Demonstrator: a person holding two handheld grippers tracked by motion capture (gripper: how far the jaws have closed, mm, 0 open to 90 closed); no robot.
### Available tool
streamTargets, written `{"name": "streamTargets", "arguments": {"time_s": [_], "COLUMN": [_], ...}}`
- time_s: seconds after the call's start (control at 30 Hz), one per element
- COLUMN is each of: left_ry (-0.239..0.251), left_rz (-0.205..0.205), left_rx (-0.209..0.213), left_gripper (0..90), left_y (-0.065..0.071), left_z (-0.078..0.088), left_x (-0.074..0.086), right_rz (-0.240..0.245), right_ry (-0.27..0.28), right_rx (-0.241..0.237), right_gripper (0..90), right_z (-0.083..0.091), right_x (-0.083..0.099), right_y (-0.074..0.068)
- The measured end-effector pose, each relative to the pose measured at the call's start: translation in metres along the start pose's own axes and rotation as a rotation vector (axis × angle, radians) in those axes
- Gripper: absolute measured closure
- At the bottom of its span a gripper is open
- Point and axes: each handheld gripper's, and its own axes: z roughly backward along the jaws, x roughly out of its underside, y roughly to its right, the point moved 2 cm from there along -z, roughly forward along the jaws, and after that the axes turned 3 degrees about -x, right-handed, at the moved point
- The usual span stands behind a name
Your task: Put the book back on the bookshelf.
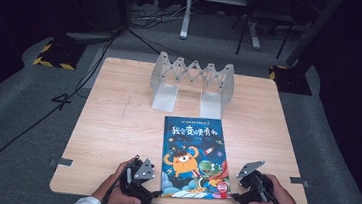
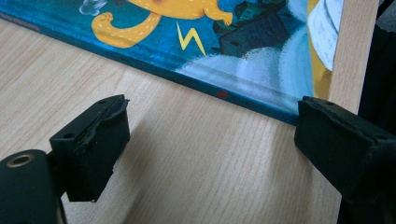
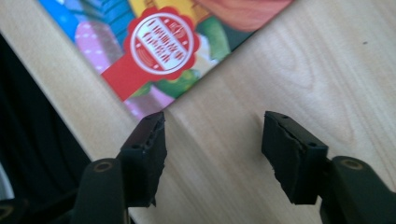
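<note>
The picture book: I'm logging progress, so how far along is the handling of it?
Done: nothing visible yet; the picture book lies flat and closed at the table's near edge, and the folding bookstand behind it is empty. In hand: the left gripper and right gripper, both open, flank the book's near corners without gripping. Left: grasping the book, probably lifting it toward the stand.

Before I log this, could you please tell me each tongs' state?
Left tongs: open, empty, beside the book.
Right tongs: open, empty, at the book's corner.
</note>
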Motion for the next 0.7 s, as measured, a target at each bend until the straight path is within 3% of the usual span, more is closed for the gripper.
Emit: {"name": "streamTargets", "arguments": {"time_s": [0.3,0.7], "left_ry": [0.005,0.008], "left_rz": [0.001,0.004], "left_rx": [-0.005,-0.007], "left_gripper": [10.8,12.9], "left_y": [0.001,0.0], "left_z": [0.001,0.002], "left_x": [0.001,0.002], "right_rz": [0.033,0.058], "right_ry": [-0.103,-0.08], "right_rx": [-0.012,-0.021], "right_gripper": [52.3,65.1], "right_z": [0.002,-0.001], "right_x": [-0.005,-0.013], "right_y": [-0.012,-0.028]}}
